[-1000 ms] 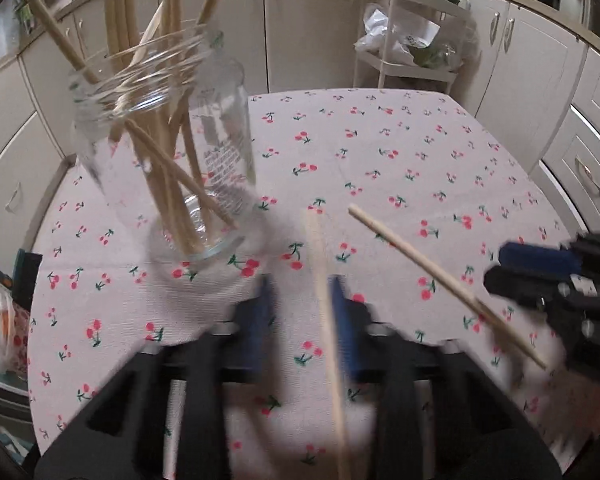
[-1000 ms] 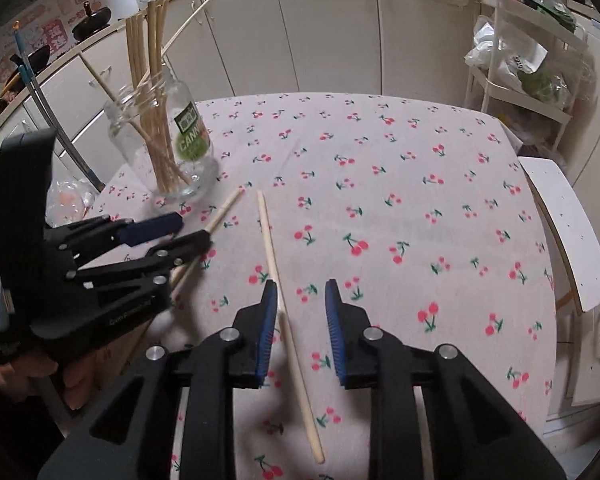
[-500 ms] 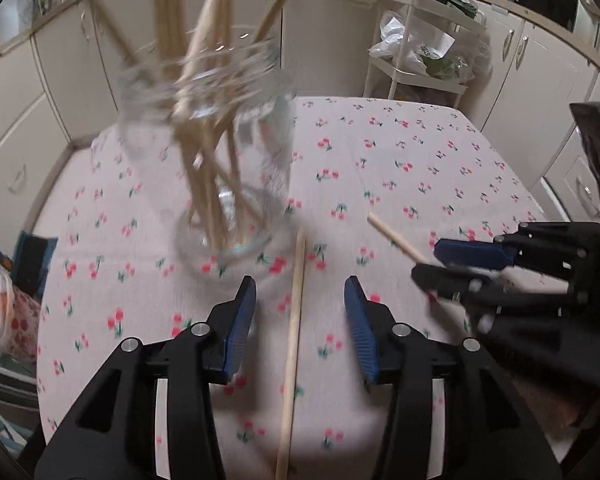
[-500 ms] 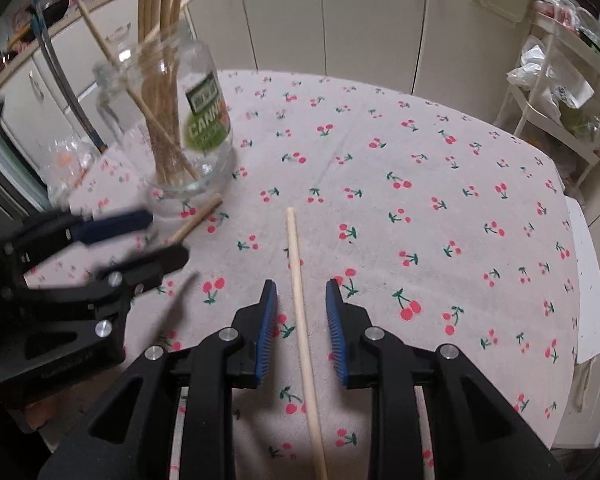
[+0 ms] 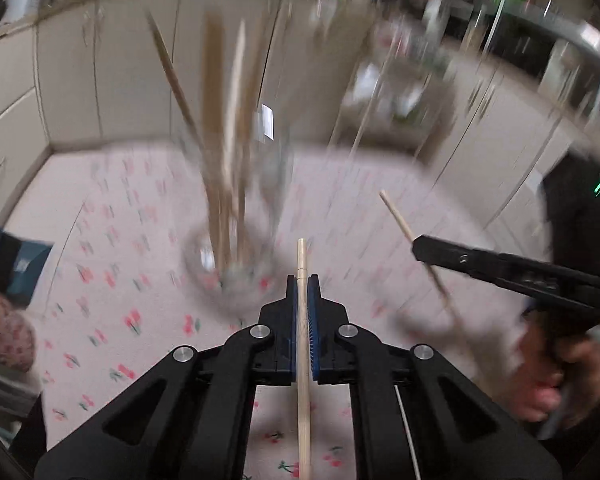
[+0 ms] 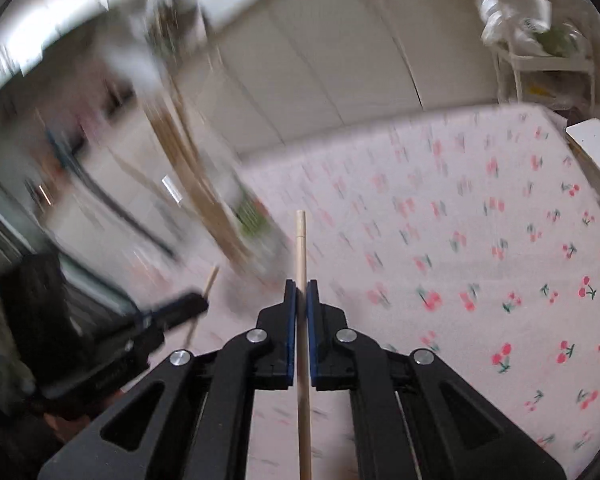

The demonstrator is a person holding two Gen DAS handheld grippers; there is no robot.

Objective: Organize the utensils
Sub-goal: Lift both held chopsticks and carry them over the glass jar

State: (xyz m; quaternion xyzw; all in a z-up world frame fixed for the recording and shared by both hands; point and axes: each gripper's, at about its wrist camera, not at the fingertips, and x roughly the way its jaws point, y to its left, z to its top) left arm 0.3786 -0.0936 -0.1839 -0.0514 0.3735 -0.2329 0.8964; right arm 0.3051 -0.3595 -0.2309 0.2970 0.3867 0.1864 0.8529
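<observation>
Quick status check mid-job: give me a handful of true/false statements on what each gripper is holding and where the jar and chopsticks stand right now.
1. The left gripper is shut on a chopstick. True.
2. The right gripper is open and empty. False: its fingers are closed on a second chopstick that runs between them.
3. The glass jar already holds several chopsticks. True, though it is motion-blurred.
4. The jar lies on its side on the tablecloth. False: it stands upright with the sticks pointing up.
5. Both held chopsticks are already inside the jar. False: each one sits in a gripper, outside the jar.
</observation>
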